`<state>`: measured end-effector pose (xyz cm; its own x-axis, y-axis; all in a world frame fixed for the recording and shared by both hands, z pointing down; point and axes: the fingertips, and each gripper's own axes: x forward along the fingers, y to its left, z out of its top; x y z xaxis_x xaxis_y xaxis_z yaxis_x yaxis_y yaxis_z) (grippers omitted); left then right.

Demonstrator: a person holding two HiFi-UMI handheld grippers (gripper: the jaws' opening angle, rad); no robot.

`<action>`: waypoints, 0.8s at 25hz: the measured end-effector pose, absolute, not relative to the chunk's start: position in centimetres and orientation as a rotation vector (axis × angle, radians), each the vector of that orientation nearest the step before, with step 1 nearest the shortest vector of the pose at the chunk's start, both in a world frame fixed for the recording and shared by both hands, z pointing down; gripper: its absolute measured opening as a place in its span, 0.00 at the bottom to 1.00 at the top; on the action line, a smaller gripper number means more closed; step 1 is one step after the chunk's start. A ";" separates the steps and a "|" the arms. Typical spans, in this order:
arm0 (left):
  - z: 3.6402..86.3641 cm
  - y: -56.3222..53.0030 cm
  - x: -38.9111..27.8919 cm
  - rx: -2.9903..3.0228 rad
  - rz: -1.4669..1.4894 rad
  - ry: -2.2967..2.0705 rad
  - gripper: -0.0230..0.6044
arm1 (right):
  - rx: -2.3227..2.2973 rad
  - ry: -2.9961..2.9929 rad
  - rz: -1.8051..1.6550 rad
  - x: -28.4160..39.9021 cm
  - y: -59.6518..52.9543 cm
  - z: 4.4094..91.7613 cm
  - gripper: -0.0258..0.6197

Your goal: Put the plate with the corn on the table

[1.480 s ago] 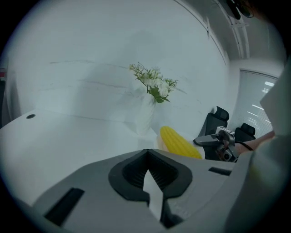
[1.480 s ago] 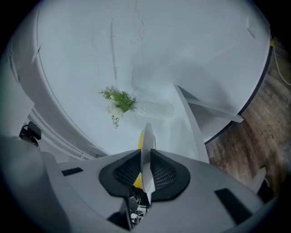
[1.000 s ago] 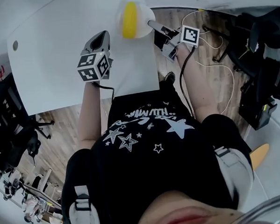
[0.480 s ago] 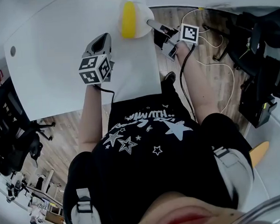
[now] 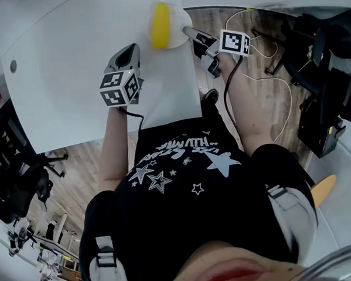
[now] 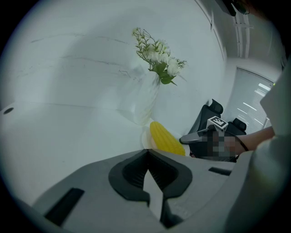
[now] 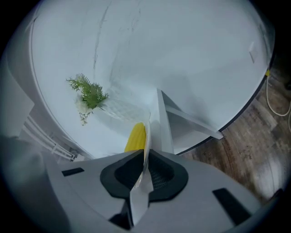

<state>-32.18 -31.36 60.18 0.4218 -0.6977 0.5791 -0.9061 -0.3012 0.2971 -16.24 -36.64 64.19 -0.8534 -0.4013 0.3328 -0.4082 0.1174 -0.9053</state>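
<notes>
A white plate (image 5: 176, 18) carrying a yellow corn cob (image 5: 160, 24) sits at the right edge of the white table (image 5: 73, 83), at the top of the head view. My right gripper (image 5: 187, 32) is shut on the plate's near rim. In the right gripper view the rim (image 7: 147, 136) runs edge-on between the jaws, with the corn (image 7: 135, 136) just beyond. I cannot tell whether the plate rests on the table. My left gripper (image 5: 128, 50) hovers over the table left of the plate, shut and holding nothing. The left gripper view shows the corn (image 6: 166, 139) ahead.
A clear glass vase with white flowers (image 6: 157, 57) stands on the table behind the plate; the flowers (image 7: 88, 93) also show in the right gripper view. White cables (image 5: 272, 85) lie on the wooden floor at the right beside black equipment (image 5: 326, 99). Office chairs (image 5: 13, 175) stand at the left.
My right gripper and the plate with the corn have shifted slightly left, further over the table. The left gripper has hardly moved.
</notes>
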 end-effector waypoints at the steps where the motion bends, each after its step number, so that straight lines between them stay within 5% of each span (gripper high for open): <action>1: 60.2 -31.3 -32.1 2.091 0.461 -1.349 0.04 | 0.861 -2.336 1.896 -16.3 -36.5 64.1 0.09; 20: 59.9 -29.3 -30.9 2.099 0.504 -1.329 0.04 | 1.154 -2.206 1.364 -15.5 -36.8 64.2 0.18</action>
